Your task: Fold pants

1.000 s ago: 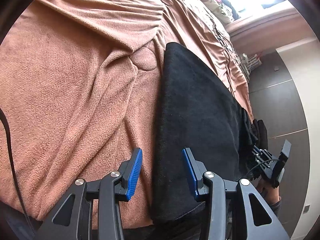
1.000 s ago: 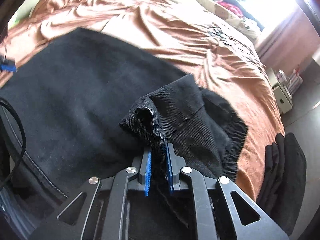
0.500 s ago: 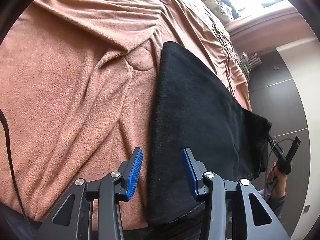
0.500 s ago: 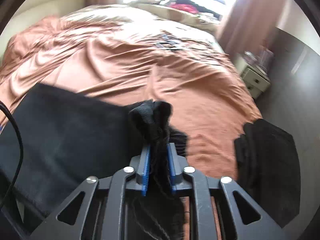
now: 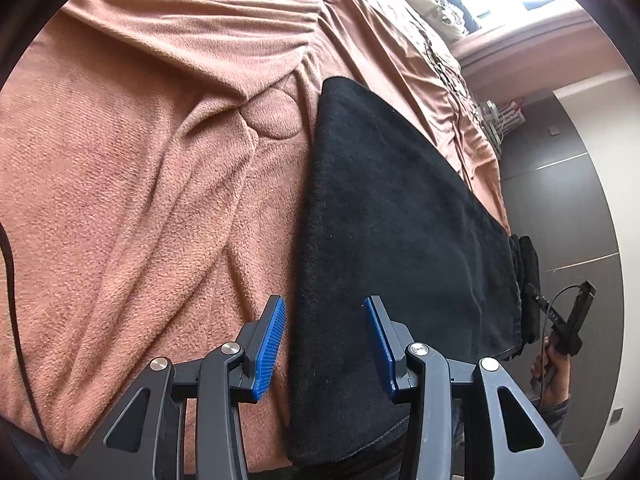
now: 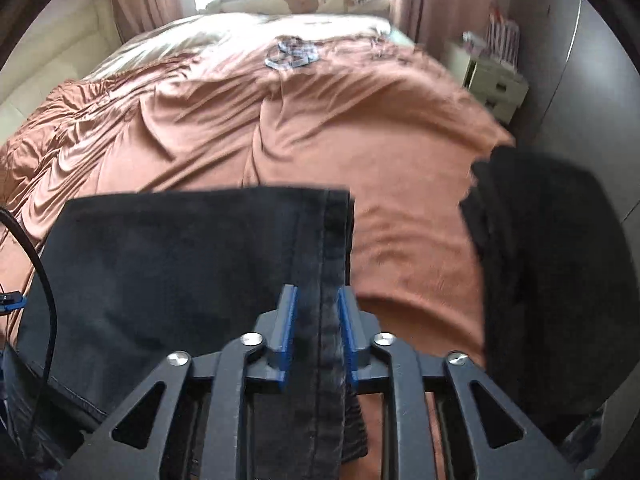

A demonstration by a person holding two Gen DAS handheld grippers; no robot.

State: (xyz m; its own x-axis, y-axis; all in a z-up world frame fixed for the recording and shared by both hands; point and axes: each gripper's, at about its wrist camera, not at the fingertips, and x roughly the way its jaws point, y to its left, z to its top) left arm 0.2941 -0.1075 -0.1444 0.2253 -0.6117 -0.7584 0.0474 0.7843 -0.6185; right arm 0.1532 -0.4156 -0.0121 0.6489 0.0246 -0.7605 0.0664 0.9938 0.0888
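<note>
Across the rust-brown blanket (image 5: 132, 184) covering the bed lie the black pants (image 5: 400, 232), spread flat as a long dark panel that runs from the near edge of the bed toward its right side. From the left wrist view, the left gripper (image 5: 325, 336) hangs just above the near end of the pants, its blue-padded jaws standing partly apart with nothing between them; the left pad is over the blanket and the right over the black cloth. From the right wrist view, the right gripper (image 6: 318, 330) sits at the hemmed edge of the pants (image 6: 192, 264), and its jaws have just been opening: the stitched seam strip still lies between the blue pads, which stand off it on both sides. A separate pile of black clothing (image 6: 548, 264) rests at the right edge of the bed, apart from the pants. A pale bedside cabinet (image 6: 494, 84) stands beyond.
</note>
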